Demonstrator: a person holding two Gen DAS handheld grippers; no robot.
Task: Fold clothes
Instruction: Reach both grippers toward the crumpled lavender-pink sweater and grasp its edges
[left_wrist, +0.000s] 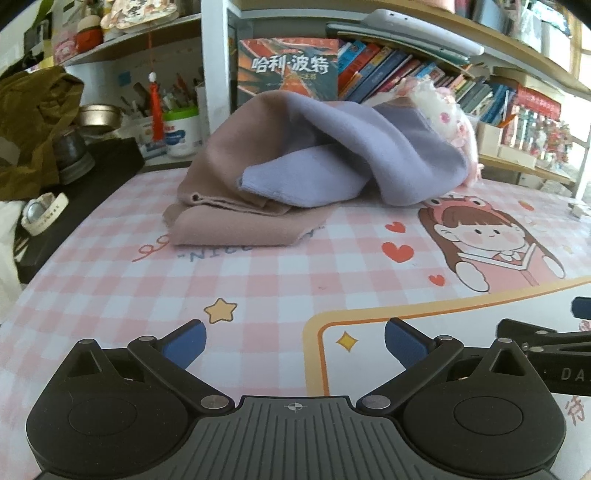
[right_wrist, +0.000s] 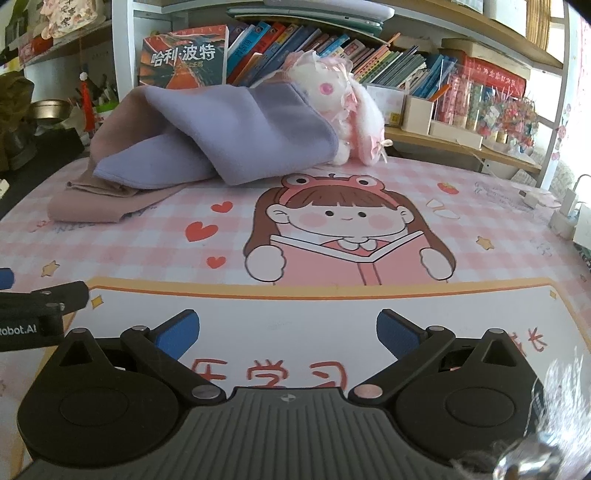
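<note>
Left wrist view: your left claw (left_wrist: 294, 341) and right claw (right_wrist: 287, 332) hover wide and empty over the counter (left_wrist: 277, 280), well short of the crumpled garment (left_wrist: 295, 162) before the bookshelf (left_wrist: 406, 70); folding looks unstarted, so reach forward next.

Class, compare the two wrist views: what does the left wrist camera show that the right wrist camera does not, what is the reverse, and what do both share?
Only the left wrist view shows the olive bag and the white jar at the far left.

Only the right wrist view shows the white chargers at the desk's right edge.

Both share the mauve cloth under the lilac cloth, the plush toy, the book row and the cartoon mat. The left tool and right tool are both open and empty.
</note>
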